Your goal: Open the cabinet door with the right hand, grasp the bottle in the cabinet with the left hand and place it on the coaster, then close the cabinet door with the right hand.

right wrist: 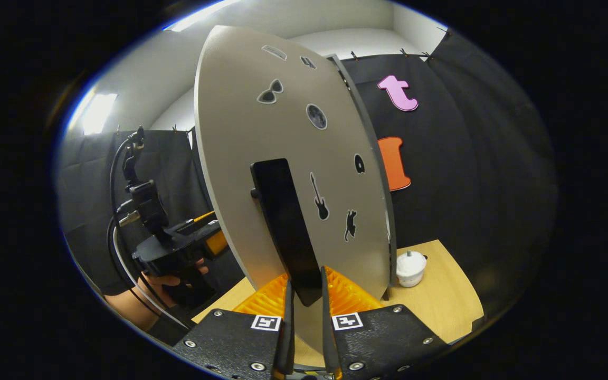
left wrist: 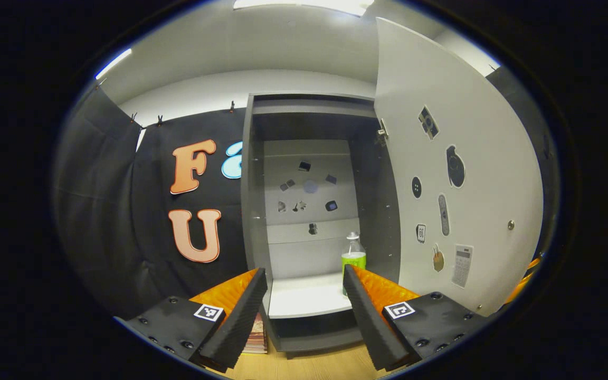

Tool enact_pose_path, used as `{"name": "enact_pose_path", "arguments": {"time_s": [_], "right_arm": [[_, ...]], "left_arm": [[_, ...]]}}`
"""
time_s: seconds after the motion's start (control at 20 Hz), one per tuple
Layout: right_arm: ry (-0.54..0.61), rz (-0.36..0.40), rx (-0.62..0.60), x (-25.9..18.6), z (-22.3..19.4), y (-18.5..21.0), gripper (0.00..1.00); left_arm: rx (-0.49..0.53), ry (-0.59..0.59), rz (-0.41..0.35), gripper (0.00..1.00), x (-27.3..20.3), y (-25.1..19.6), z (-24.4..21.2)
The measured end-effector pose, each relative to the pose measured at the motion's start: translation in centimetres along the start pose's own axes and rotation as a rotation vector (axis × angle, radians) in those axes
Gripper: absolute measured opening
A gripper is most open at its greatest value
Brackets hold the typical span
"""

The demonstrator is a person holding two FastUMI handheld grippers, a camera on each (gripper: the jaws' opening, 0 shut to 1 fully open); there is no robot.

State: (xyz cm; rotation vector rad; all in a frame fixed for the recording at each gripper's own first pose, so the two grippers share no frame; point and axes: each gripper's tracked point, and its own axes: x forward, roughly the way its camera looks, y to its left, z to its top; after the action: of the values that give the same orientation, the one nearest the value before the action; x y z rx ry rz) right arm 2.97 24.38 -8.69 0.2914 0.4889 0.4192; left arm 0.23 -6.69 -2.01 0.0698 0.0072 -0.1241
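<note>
Already swung wide, the cabinet door (right wrist: 283,132) is held by the right claw (right wrist: 304,287), its two fingers closed narrowly on the black handle (right wrist: 283,221) so the opening stays clear. Facing the cabinet (left wrist: 309,211), the left claw (left wrist: 304,295) is spread wide and empty, lined up for the reach. On the shelf (left wrist: 304,301), at its right side, stands the bottle (left wrist: 353,256), upright with green liquid. Far right on the counter (right wrist: 441,295) sits a small white object (right wrist: 410,268), possibly marking the coaster; this cannot be confirmed.

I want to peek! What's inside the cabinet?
A bottle with green drink stands on the cabinet shelf, right side. Small stickers dot the back wall. The left gripper's finger hides the bottle's bottom.
</note>
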Motion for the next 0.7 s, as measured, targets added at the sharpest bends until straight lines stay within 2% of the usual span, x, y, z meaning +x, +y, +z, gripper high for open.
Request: {"name": "enact_pose_path", "arguments": {"time_s": [0.35,0.55,0.6,0.7], "right_arm": [[-0.043,-0.063,0.047,-1.0,0.5,-1.1,0.16],[-0.078,-0.160,0.024,-1.6,1.0,-2.8,0.16],[-0.081,-0.185,0.012,-2.0,1.2,-3.3,0.19],[-0.093,-0.238,-0.007,-2.4,1.7,-4.4,0.16]], "left_arm": [[-0.010,0.002,-0.046,0.95,0.9,-3.4,0.1],[-0.015,0.007,-0.074,0.95,1.1,-5.2,-0.1],[-0.014,0.008,-0.082,0.95,1.0,-5.6,-0.1],[-0.011,0.012,-0.094,0.95,1.3,-6.1,-0.2]]}}
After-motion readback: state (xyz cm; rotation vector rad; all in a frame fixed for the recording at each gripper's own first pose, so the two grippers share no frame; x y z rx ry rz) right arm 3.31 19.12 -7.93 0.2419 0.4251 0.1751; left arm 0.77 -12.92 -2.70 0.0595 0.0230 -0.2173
